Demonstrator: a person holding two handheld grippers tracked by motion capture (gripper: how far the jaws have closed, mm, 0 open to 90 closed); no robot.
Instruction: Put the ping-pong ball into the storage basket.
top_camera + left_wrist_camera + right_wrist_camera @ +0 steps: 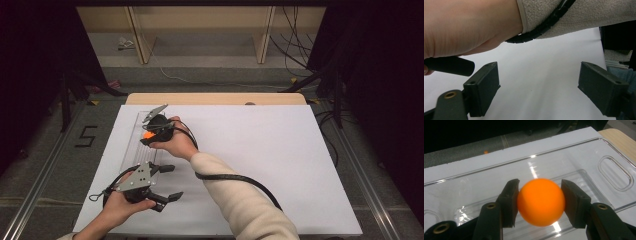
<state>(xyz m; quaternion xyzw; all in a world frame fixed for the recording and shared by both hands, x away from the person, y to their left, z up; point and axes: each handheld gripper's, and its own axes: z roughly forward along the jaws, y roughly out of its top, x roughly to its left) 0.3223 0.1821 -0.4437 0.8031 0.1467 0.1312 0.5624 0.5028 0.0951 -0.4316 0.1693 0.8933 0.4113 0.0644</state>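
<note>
An orange ball (pixel 540 202) sits between the two black pads of my right gripper (pixel 540 185), which is shut on it. The ball hangs just above a clear plastic tray (pixel 574 148) with a long trough. From the high view, the right gripper (pixel 150 136) and its ball (pixel 149 134) are over the tray (pixel 131 150) at the table's left side. My left gripper (pixel 175 181) rests near the front left, open, with nothing between its jaws. In the left gripper view its jaws (pixel 538 75) stand wide over bare white surface.
A white sheet (pixel 260 165) covers the wooden table (pixel 215 98). The right forearm's cream sleeve (pixel 579 15) and black cable (pixel 544 25) cross just beyond the left gripper's jaws. Dark stands and floor cables surround the table.
</note>
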